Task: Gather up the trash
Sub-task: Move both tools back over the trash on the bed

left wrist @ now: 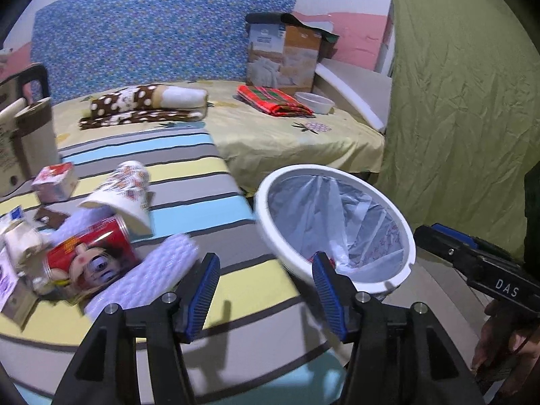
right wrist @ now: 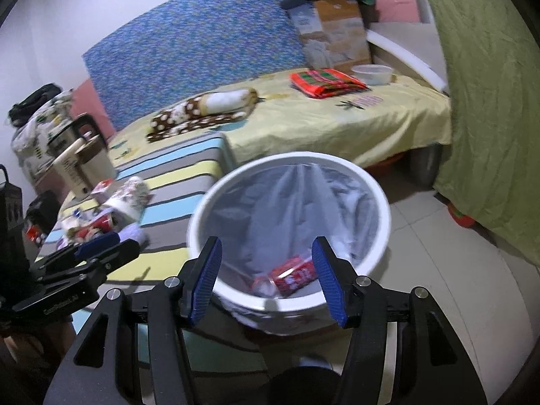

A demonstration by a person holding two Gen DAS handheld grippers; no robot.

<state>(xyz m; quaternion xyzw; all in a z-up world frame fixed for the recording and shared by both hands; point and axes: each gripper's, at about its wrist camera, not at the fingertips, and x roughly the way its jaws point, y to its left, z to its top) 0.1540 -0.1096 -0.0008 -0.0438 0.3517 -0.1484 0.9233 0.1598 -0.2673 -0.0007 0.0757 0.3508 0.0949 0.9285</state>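
Observation:
A white bin with a clear liner stands on the floor beside the striped mattress; in the right wrist view the bin holds a red can. A trash pile lies on the mattress at the left: a red cartoon can, a patterned paper cup, white foam wrap and a small carton. My left gripper is open and empty above the mattress edge, right of the pile. My right gripper is open and empty over the bin's near rim.
A yellow-sheeted bed lies behind with a brown dotted blanket, a red plaid cloth, a white bowl and a cardboard box. A green curtain hangs at the right. A paper bag stands at the left.

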